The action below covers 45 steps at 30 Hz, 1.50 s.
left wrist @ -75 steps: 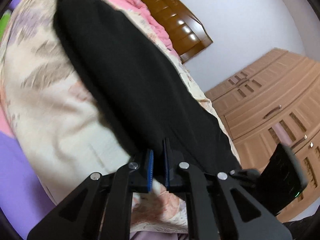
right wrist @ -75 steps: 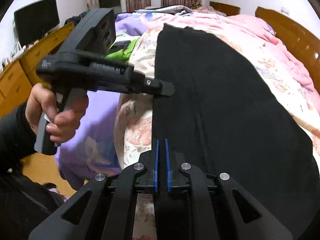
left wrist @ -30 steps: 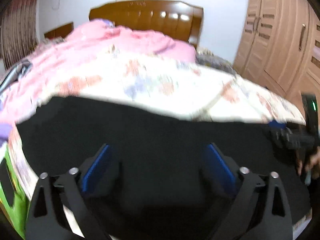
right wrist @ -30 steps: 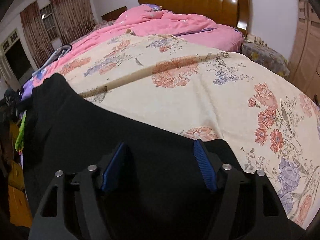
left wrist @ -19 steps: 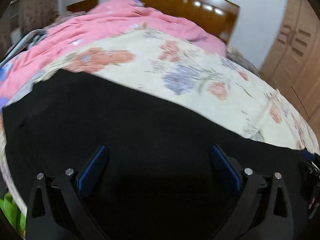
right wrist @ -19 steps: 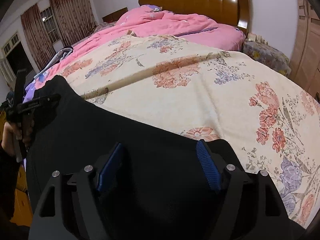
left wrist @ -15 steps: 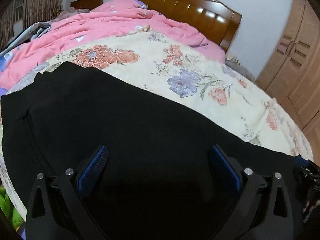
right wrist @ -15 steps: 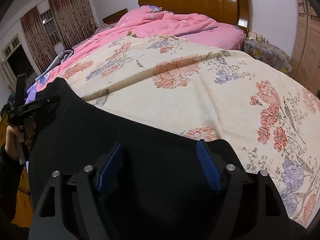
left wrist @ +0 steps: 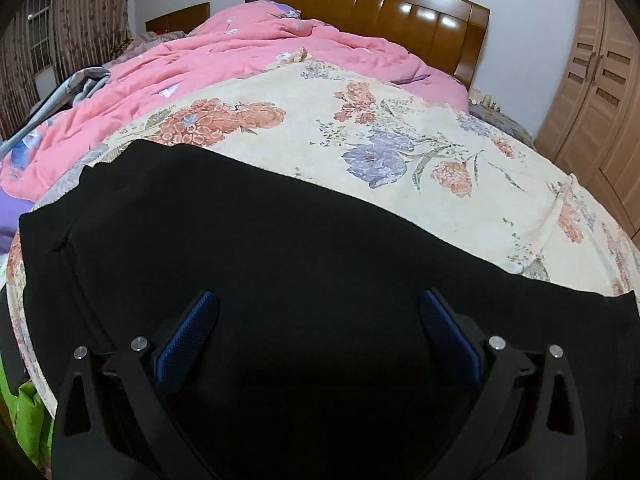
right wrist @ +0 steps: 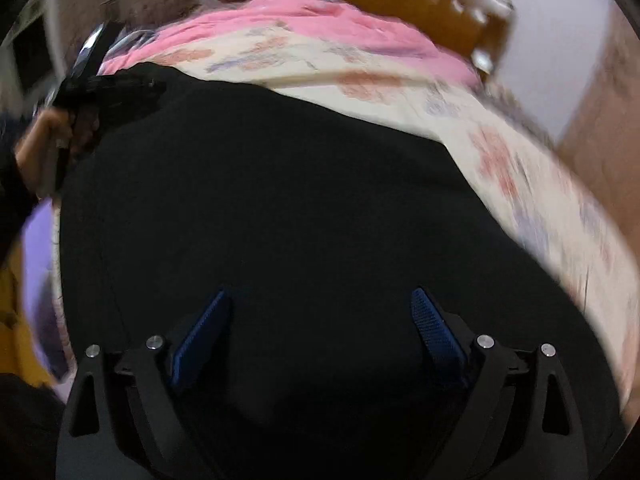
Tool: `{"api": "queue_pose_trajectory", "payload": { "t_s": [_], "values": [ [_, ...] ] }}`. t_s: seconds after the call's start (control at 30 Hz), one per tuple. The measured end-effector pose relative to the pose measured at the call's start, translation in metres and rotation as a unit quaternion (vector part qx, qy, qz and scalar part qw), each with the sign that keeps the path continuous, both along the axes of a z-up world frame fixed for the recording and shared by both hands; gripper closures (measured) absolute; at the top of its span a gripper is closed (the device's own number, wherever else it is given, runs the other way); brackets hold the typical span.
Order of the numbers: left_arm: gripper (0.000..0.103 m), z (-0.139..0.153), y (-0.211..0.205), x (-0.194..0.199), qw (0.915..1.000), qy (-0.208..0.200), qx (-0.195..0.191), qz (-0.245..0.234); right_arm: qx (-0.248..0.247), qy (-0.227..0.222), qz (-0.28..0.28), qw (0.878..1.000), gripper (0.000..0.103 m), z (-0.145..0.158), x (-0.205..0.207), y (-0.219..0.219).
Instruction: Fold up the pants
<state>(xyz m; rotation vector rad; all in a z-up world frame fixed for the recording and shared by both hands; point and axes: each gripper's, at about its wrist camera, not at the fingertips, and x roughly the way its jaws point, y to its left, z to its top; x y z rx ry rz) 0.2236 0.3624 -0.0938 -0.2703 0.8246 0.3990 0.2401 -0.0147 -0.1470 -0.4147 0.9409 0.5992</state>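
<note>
Left wrist view looks up the bed (left wrist: 520, 216) toward the wooden headboard (left wrist: 384, 12). Black pants (left wrist: 280, 248) lie spread flat on the floral sheet (left wrist: 400, 128), near the close edge of the bed, running from left to right across the picture. The left gripper (left wrist: 318, 304) hangs just over the cloth with its fingers (left wrist: 188, 332) spread wide, blue pads facing each other and nothing held between them. A pink quilt (left wrist: 240, 52) is bunched up farther back, against the headboard. A wardrobe (left wrist: 592, 92) stands on the right side of the room, curtains (left wrist: 60, 28) on the left, and something bright green (left wrist: 28, 416) shows low at the left edge beside the bed.

From the right wrist the picture is smeared, so fine detail is lost. The same pants (right wrist: 280, 208) fill most of it. The right gripper (right wrist: 320, 300) also stands over the dark cloth with its fingers (right wrist: 434, 328) wide apart and gripping nothing. At the far left, the left gripper (right wrist: 120, 88) shows, held in the person's hand (right wrist: 44, 136), right at the far corner of the pants; whether it touches the cloth I cannot tell.
</note>
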Motion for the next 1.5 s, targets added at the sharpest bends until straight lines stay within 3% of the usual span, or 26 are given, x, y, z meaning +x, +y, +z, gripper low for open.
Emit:
{"api": "queue_pose_trajectory", "payload": {
  "t_s": [0.1,0.17,0.2,0.23,0.33,0.47,0.53,0.63,0.67,0.77,0.93,1.0,1.07,1.1,1.13,1.17,1.23,1.37,1.43,1.5],
  "values": [
    [0.002,0.001,-0.001,-0.002,0.9999,-0.001,0.006,0.008,-0.008,-0.027,-0.052,0.998,0.014,0.008,-0.012,-0.034],
    [0.002,0.001,-0.001,-0.002,0.9999,-0.001,0.009,0.011,-0.006,-0.022,-0.072,0.997,0.011,0.004,-0.018,-0.056],
    [0.002,0.001,-0.001,-0.003,0.9998,-0.001,0.013,0.016,0.006,-0.005,-0.077,0.997,0.01,-0.001,-0.019,-0.069],
    [0.002,0.001,-0.002,-0.003,0.9998,0.0,0.014,0.017,0.05,0.003,-0.078,0.996,0.01,-0.002,-0.023,-0.088],
    [0.002,0.002,-0.002,-0.004,0.9995,0.0,0.021,0.024,0.035,-0.007,-0.09,0.995,0.011,0.0,-0.035,-0.115],
    [0.002,0.002,-0.002,-0.004,0.9993,0.002,0.026,0.027,0.038,-0.023,-0.17,0.984,0.011,0.009,-0.039,-0.165],
    [0.002,0.002,-0.001,-0.005,0.9994,-0.001,0.021,0.028,0.041,-0.017,-0.151,0.988,0.011,0.004,-0.043,-0.176],
    [0.002,0.003,0.001,-0.008,0.9992,-0.011,0.015,0.035,-0.004,-0.008,-0.172,0.985,0.011,0.012,-0.036,-0.159],
    [0.002,0.003,0.003,-0.009,0.9991,-0.016,0.01,0.039,0.006,-0.013,-0.174,0.985,0.011,0.02,-0.031,-0.151],
    [0.002,0.003,0.009,-0.013,0.9986,-0.029,-0.013,0.042,0.086,-0.018,-0.123,0.989,0.011,0.042,-0.004,-0.11],
    [0.002,0.003,0.01,-0.015,0.998,-0.039,-0.026,0.042,0.056,0.019,-0.023,0.998,0.011,0.03,0.061,0.001],
    [0.002,0.003,0.01,-0.016,0.9979,-0.041,-0.028,0.042,0.06,0.033,0.023,0.997,0.011,0.024,0.081,0.042],
    [0.002,0.003,0.011,-0.016,0.9977,-0.044,-0.031,0.041,0.073,0.074,0.067,0.992,0.01,0.011,0.106,0.082],
    [0.002,0.003,0.011,-0.017,0.9975,-0.047,-0.034,0.041,0.059,0.071,0.067,0.994,0.01,0.009,0.119,0.091],
    [0.002,0.003,0.012,-0.017,0.9974,-0.048,-0.036,0.041,0.017,0.038,0.053,0.998,0.01,0.0,0.13,0.098],
    [0.002,0.003,0.012,-0.018,0.9971,-0.051,-0.039,0.04,0.015,0.023,0.046,0.999,0.009,-0.003,0.133,0.097],
    [0.002,0.003,0.014,-0.02,0.9966,-0.055,-0.046,0.039,0.064,0.042,0.015,0.997,0.006,-0.004,0.148,0.082],
    [0.002,0.003,0.016,-0.019,0.9962,-0.059,-0.052,0.038,0.058,-0.02,-0.044,0.997,0.005,0.014,0.137,0.074],
    [0.002,0.003,0.016,-0.02,0.9961,-0.06,-0.053,0.038,0.091,0.002,-0.028,0.995,0.005,0.02,0.123,0.091],
    [0.002,0.003,0.015,-0.02,0.9961,-0.06,-0.052,0.038,0.107,0.048,0.038,0.992,0.005,0.018,0.101,0.12]
  ]
}}
